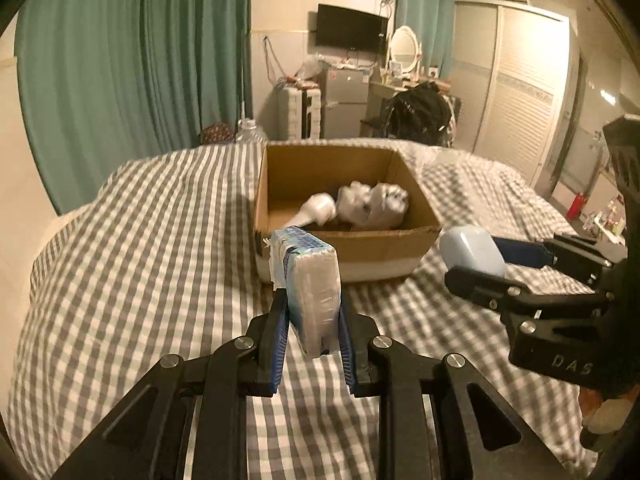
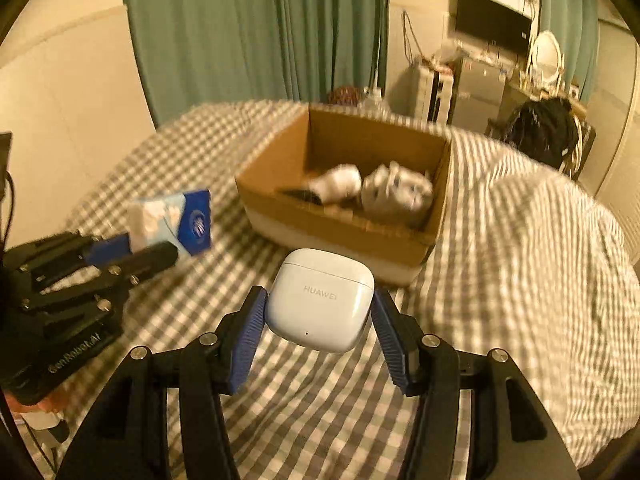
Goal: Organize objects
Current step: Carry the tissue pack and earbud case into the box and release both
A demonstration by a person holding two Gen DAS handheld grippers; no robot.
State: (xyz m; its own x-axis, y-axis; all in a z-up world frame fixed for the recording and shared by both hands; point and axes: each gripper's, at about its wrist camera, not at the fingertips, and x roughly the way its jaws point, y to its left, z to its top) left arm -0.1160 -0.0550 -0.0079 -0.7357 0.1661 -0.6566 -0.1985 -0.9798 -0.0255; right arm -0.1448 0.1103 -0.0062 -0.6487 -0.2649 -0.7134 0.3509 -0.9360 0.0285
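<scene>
My left gripper (image 1: pixel 313 308) is shut on a blue and white tissue pack (image 1: pixel 310 280) and holds it above the checked bed, just in front of the open cardboard box (image 1: pixel 280 184). The pack also shows in the right wrist view (image 2: pixel 172 220). My right gripper (image 2: pixel 320 300) is shut on a white Huawei earbud case (image 2: pixel 320 300), held above the bed before the box (image 2: pixel 360 236). In the left wrist view the case (image 1: pixel 472 252) hangs right of the box. The box holds a white bottle-like object (image 1: pixel 318 210) and crumpled white plastic (image 1: pixel 372 204).
The grey and white checked bedspread (image 1: pixel 140 240) covers the bed around the box. Green curtains (image 1: pixel 132 60) hang at the back left. A small fridge (image 1: pixel 344 100), a dark chair (image 1: pixel 420 112) and a wardrobe (image 1: pixel 520 88) stand beyond the bed.
</scene>
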